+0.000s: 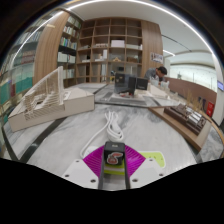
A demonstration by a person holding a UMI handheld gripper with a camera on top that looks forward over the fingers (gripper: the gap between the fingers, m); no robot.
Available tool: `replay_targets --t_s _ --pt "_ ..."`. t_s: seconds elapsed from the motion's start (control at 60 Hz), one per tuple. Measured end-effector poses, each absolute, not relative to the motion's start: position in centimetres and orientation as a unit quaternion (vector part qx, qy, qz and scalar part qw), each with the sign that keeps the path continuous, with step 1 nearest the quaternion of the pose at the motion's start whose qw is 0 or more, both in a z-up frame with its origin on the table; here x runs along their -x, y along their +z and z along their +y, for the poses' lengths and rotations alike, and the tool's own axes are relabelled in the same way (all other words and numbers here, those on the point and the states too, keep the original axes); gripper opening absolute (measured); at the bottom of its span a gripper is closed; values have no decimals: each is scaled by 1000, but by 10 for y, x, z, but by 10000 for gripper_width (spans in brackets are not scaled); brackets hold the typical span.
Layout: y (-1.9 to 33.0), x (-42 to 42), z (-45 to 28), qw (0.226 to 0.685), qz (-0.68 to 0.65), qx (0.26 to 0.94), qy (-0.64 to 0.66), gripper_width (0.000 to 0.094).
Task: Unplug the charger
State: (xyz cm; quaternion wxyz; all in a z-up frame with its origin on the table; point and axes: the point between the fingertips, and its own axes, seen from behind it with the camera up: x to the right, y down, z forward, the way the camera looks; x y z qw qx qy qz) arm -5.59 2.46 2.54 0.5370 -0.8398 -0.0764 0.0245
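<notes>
I have the gripper (114,163) clenched on the charger (114,156), cable (114,126) trailing ahead; next, I'd lift away.

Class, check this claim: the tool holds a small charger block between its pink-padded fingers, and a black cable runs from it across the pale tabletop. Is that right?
Not quite. In the gripper view the cable is white, not black. The rest stands: the tool holds the charger block between its padded fingers, and the cable runs from it across the pale tabletop.
</notes>
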Motion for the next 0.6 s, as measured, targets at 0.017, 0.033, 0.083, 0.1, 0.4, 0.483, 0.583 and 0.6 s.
replay_targets --t_s 0.017,0.033,0.083,0.1,0.4,0.483,0.583,0.6 --pt "25 56 26 536 -73 841 23 299" --pt "23 57 25 532 -70 844 23 300" --pt "23 56 28 532 -57 844 33 293" --pt "23 56 30 531 -51 845 38 293" --pt "50 53 31 558 -34 827 56 86" --pt "171 25 30 678 -31 734 15 84" --pt "245 4 24 696 -17 716 47 83" --pt "250 -3 23 694 -13 718 51 83"
